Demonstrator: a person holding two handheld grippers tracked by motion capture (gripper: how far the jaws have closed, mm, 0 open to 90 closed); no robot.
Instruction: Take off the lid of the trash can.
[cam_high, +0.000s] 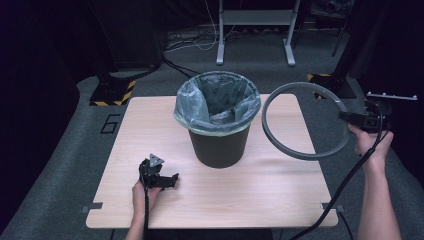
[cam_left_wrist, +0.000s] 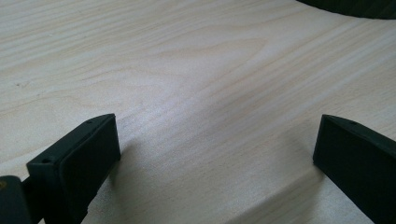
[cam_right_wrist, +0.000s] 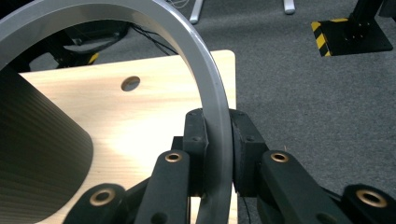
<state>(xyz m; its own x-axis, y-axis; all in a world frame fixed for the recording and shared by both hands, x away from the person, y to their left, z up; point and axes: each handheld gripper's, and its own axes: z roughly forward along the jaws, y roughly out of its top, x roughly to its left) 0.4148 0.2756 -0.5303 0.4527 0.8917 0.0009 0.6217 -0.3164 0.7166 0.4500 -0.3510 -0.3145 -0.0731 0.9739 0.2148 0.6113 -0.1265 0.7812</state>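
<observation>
Ring (cam_high: 300, 150) in my right gripper (cam_high: 357, 118) at the moment, pinched by its rim off the right edge of the table (cam_high: 150, 125). In the right gripper view the two pads are clamped flat on either side of the grey band (cam_right_wrist: 212, 107), so it's a firm squeeze on a thin strip, jaws nearly closed with only the ring's thickness between them. Holding it by the edge like that leaves the whole hoop hanging free out to the left, tilted, with its far side leaning toward the bin (cam_high: 218, 142).

The bin sits mid-table, dark body, with a grey bag (cam_high: 200, 100) folded out over the lip. My guess is the ring is the collar that drops over the rim to trap the bag, which is why I'm carrying it open-face rather than flat in a fist: it has to go down around the top evenly. Right now it's beside the bin and not touching it, so lining it up over the opening comes next.

Left gripper (cam_high: 161, 176) is parked on the table near the front left, a little way from the bin's base. Its jaws stand wide apart with only bare wood (cam_left_wrist: 196, 93) between them, nothing held. I reckon it's waiting to steady the bin.
</observation>
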